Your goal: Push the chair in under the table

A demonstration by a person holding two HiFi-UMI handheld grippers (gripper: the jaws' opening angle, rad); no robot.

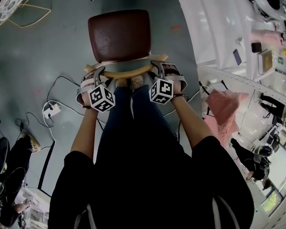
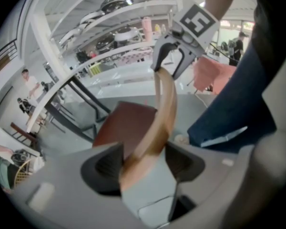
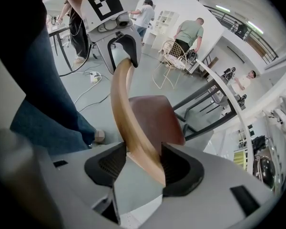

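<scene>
Head view: left hand-held gripper (image 1: 99, 71) and right hand-held gripper (image 1: 158, 65) clamp the chair's backrest (image 1: 126, 72) for the push, which I reckon calls for an even shove under the bench (image 1: 209, 27).

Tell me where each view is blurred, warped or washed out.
Head view: glare whitens the white table at upper right, while the chair seat stays sharp. Left gripper view: the backrest rail smears softly near the lens, and the shelves bow with fisheye. Right gripper view: crisper, with black corners.

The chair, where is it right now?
In the head view the chair stands mid-frame on the grey floor, left of the white table, its wooden backrest gripped by the left gripper and right gripper.
</scene>
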